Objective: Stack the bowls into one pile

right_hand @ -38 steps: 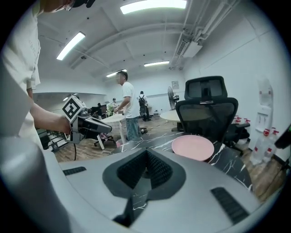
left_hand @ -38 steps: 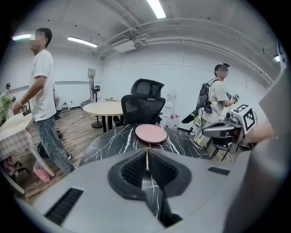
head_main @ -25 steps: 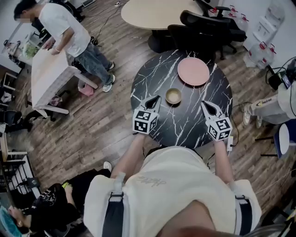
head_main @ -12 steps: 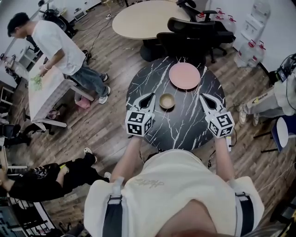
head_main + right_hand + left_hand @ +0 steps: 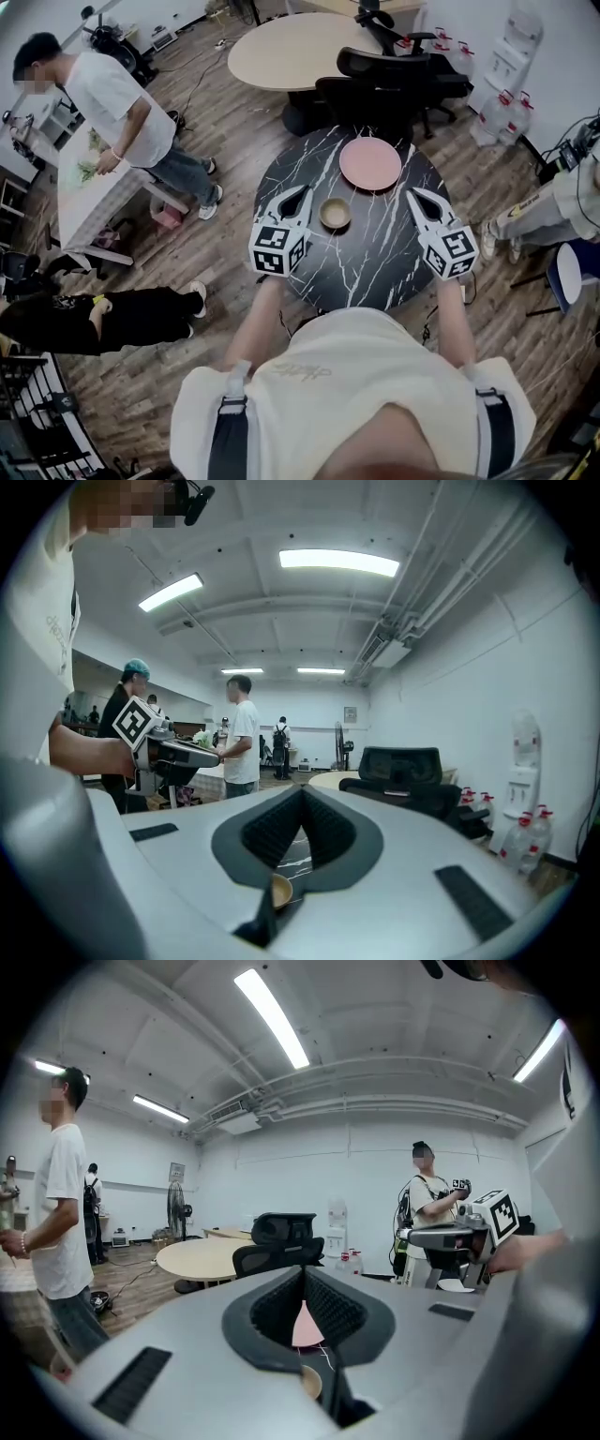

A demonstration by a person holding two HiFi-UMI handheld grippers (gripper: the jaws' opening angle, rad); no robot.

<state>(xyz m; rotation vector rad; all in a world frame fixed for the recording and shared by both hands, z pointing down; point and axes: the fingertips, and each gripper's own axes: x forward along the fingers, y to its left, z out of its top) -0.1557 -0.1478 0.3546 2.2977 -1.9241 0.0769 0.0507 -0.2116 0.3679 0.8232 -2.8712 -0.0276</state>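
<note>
The tan bowl [image 5: 335, 214] sits mid-frame on the black marble table [image 5: 375, 272], with a pink dish [image 5: 370, 163] apart from it, just above. The left gripper [image 5: 303, 195] and right gripper [image 5: 413, 195] flank the bowl, both closed on nothing. The likely risk is that a closed claw coming down nudges the bowl and skids it across the slick top. No writing is legible, only the square markers.

1 tan bowl [image 5: 335, 213] between left claw [image 5: 306, 191] and right claw [image 5: 413, 193], on marble table [image 5: 375, 267]
</note>
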